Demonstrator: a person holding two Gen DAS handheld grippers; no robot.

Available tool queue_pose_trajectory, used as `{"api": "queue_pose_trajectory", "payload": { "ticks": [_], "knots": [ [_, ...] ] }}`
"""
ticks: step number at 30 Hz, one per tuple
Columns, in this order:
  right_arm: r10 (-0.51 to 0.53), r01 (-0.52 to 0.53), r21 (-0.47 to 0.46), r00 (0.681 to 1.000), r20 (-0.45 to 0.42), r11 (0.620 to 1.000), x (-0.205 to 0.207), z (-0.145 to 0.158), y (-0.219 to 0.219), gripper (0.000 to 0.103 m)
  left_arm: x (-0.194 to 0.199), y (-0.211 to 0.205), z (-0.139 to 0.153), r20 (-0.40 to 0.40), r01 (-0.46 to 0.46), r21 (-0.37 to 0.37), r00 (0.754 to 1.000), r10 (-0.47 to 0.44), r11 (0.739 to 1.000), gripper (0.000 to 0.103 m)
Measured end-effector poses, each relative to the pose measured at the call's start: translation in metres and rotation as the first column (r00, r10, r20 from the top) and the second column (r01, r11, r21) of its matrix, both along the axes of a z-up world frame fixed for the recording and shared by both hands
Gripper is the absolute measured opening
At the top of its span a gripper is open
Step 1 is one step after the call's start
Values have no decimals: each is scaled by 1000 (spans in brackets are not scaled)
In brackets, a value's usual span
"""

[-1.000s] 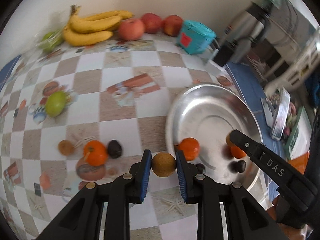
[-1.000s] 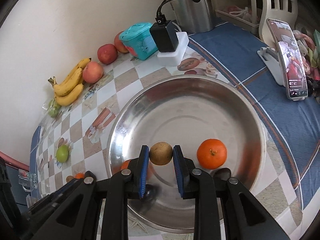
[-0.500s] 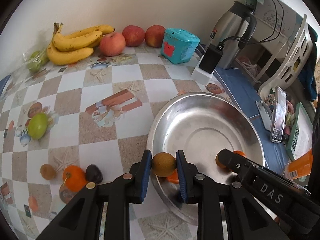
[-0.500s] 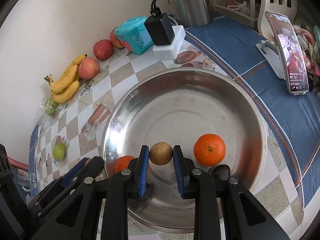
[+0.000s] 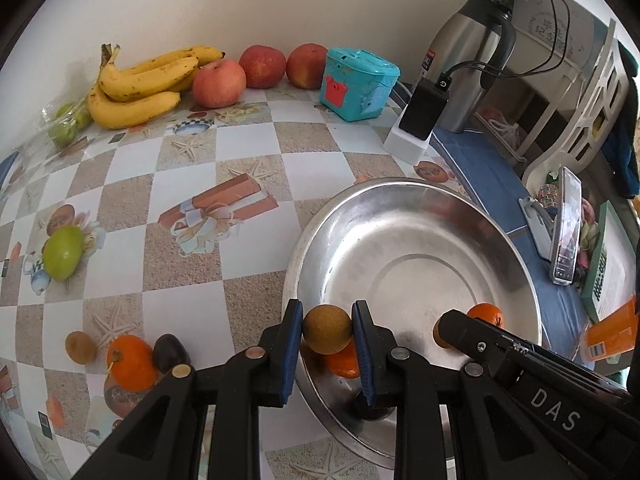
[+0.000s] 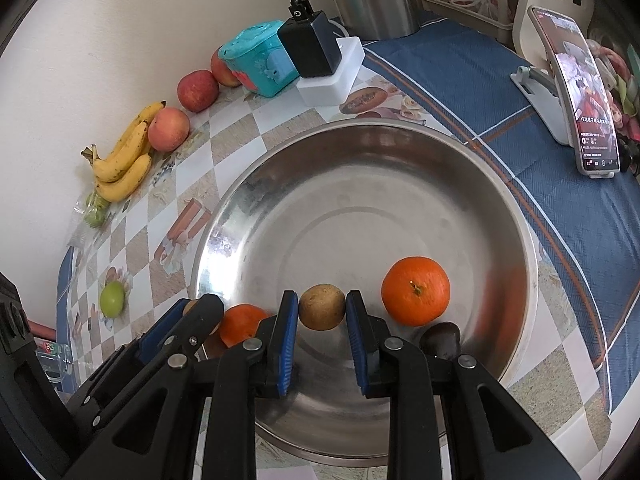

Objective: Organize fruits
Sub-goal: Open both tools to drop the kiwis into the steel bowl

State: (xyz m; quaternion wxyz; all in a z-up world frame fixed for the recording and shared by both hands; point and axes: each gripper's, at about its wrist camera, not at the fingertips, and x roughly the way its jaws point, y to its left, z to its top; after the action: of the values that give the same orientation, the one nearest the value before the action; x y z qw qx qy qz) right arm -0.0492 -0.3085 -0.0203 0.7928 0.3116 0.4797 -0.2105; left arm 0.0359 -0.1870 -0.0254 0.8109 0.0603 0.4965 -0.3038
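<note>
Steel basin (image 6: pixel 400 152): far half bare, open from above. Near rim crowded: large orange (image 6: pixel 415 290), small orange (image 6: pixel 240 323), dark fruit (image 6: pixel 442 340), plus both grippers side by side. Checkered surface (image 5: pixel 200 152) between basin and wall: wide bare lane. Back wall blocked by bananas (image 5: pixel 140 84), apples (image 5: pixel 219 82), teal box (image 5: pixel 358 84), charger (image 5: pixel 423 110), kettle (image 5: pixel 468 56). Left edge: green fruit (image 5: pixel 63 253).

Left view: low over the bowl's (image 5: pixel 516 248) near-left rim, facing the wall.
Right view: close above the bowl (image 6: pixel 224 216), facing the far corner.
Shared: bowl, bananas (image 5: pixel 140 84) (image 6: pixel 122 160).
</note>
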Motion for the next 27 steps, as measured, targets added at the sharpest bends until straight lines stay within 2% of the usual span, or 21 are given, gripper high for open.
{"api": "queue_pose_trajectory", "payload": {
  "ticks": [14, 27],
  "knots": [
    [-9, 9, -6, 1000, -5, 1000, 0, 0, -1, 27, 1, 1, 5, -9, 8, -12, 1000, -8, 1000, 31],
    [3, -3, -13, 1000, 5, 1000, 0, 5, 1, 28, 12, 16, 11, -43, -56, -8, 998, 56, 998, 32]
  ]
}}
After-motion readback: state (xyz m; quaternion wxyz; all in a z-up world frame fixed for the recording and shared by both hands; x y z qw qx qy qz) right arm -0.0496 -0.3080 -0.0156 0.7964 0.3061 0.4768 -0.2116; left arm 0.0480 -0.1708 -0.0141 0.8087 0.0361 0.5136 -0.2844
